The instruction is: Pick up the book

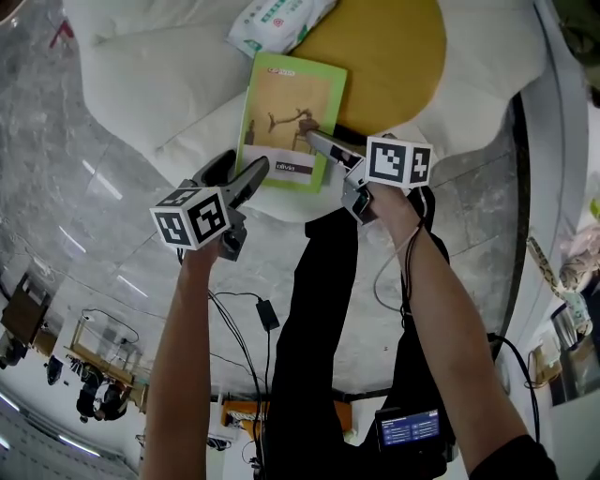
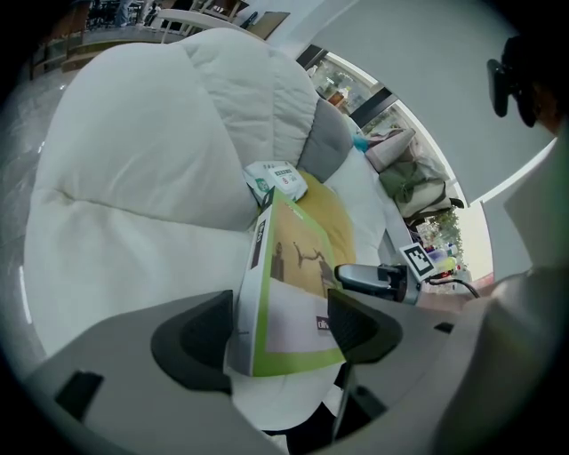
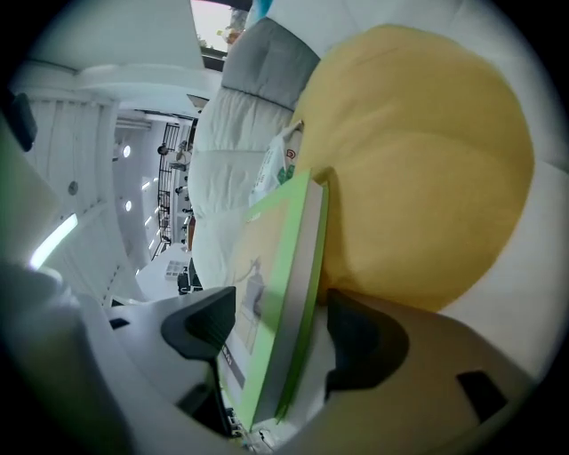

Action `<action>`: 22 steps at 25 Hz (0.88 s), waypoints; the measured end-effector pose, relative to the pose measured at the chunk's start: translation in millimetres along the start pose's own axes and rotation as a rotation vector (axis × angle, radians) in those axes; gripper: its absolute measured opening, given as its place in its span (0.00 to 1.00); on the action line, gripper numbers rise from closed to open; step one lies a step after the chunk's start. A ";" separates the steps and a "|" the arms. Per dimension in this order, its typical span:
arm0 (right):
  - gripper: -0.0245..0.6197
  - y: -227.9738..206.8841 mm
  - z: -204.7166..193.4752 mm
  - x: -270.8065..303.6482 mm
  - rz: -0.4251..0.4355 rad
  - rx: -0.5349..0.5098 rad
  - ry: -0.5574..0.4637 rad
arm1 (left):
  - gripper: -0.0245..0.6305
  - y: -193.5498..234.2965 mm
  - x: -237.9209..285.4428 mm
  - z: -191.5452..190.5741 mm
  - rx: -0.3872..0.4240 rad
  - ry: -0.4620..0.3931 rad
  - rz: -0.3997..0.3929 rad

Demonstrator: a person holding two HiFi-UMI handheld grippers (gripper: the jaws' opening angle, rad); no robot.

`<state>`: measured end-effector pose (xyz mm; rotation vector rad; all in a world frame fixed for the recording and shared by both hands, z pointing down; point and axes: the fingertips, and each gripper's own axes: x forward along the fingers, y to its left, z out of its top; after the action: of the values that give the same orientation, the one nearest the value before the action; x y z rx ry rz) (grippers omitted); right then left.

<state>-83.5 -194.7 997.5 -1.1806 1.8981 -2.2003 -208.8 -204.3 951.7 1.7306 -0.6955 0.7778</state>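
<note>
The book (image 1: 291,120), beige cover with a green border, lies on a white cushioned seat (image 1: 159,84). My left gripper (image 1: 239,178) is open at the book's near-left corner, and that corner (image 2: 284,329) shows between its jaws. My right gripper (image 1: 323,148) is open astride the book's right edge (image 3: 284,302), one jaw over the cover and the other under it, with a gap on the cover side. In the left gripper view, the right gripper's upper finger (image 2: 364,277) reaches over the cover.
A yellow round cushion (image 1: 389,52) lies under the book's far-right corner. A white and green packet (image 1: 278,21) sits just beyond the book. Grey marble floor (image 1: 75,234) lies to the left, and cables hang by the person's dark trousers (image 1: 314,309).
</note>
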 end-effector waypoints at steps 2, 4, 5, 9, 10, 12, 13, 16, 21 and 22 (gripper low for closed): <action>0.56 -2.9 -1.4 3.5 0.003 0.030 0.013 | 0.54 -0.2 0.5 -0.2 -0.004 0.000 0.000; 0.56 -1.8 -2.4 6.2 0.021 0.041 0.038 | 0.54 -0.8 1.5 0.4 -0.006 -0.005 -0.002; 0.55 -1.0 -2.1 7.0 0.034 0.052 0.051 | 0.54 -0.9 1.9 0.8 -0.007 -0.008 -0.002; 0.36 3.1 -0.2 -0.2 0.116 0.131 0.053 | 0.54 -2.2 5.0 -3.7 -0.021 -0.017 0.026; 0.33 6.2 1.5 -4.1 0.142 0.147 0.041 | 0.54 -1.9 5.7 -4.8 -0.028 -0.020 0.038; 0.30 13.1 4.3 -10.9 0.161 0.151 0.025 | 0.54 -0.7 4.3 -5.7 -0.049 -0.029 0.052; 0.29 17.4 4.1 -12.9 0.159 0.146 0.024 | 0.54 0.1 1.9 -6.6 -0.060 -0.031 0.055; 0.28 33.8 -0.1 -17.6 0.185 0.145 0.022 | 0.54 0.3 -6.3 -12.7 -0.081 -0.023 0.062; 0.28 43.8 -1.8 -41.7 0.145 0.132 0.033 | 0.54 -19.2 -12.9 -14.7 -0.109 -0.029 0.029; 0.28 43.8 -0.8 -47.7 0.131 0.126 0.037 | 0.54 -23.4 -13.4 -15.5 -0.113 -0.028 0.026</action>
<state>-69.5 -183.8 935.2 -0.9740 1.7647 -2.2487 -201.6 -182.2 931.0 1.6360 -0.7677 0.7198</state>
